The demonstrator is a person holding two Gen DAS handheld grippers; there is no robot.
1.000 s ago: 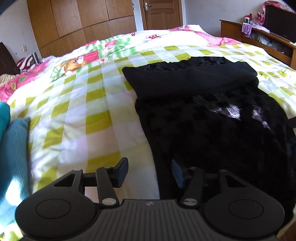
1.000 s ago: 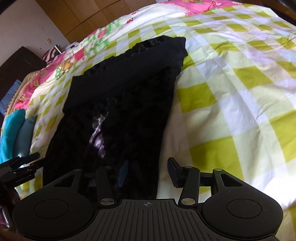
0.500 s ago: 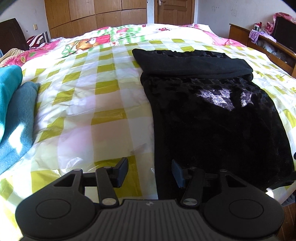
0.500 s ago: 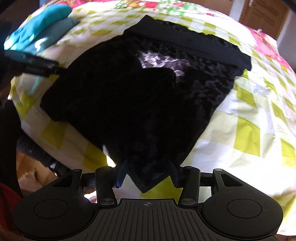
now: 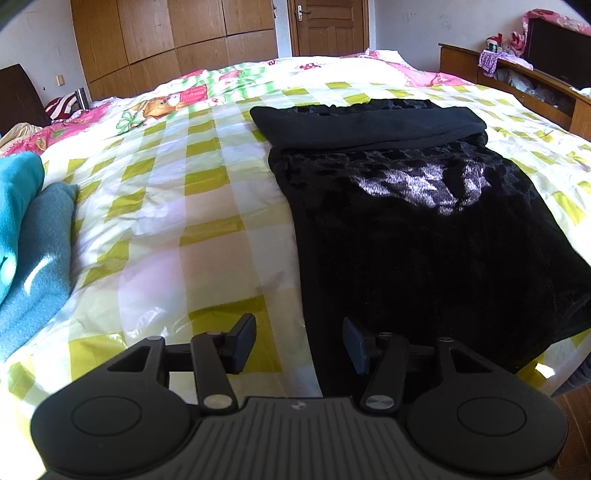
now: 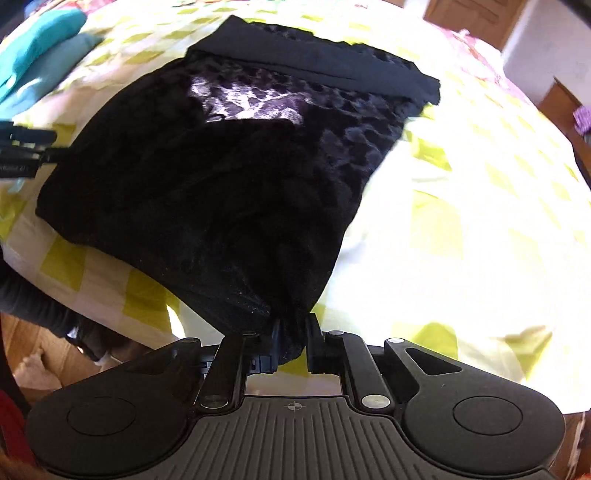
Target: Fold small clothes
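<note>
A black velvety garment lies flat on a bed with a yellow-and-white checked cover; its far end has a smooth black band. My left gripper is open, hovering at the garment's near left edge, which runs between its fingers. In the right wrist view the same garment fills the middle, and my right gripper is shut on its near corner, the cloth bunched between the fingers. The left gripper's tips show at the left edge of that view.
Folded teal cloth lies on the bed's left side. A wooden wardrobe and door stand behind the bed, and a wooden shelf at the right. Wooden floor shows below the bed's near edge.
The right gripper swung round to the garment's near corner and shut on it. The left gripper pulled back a little toward the near edge and stayed open.
</note>
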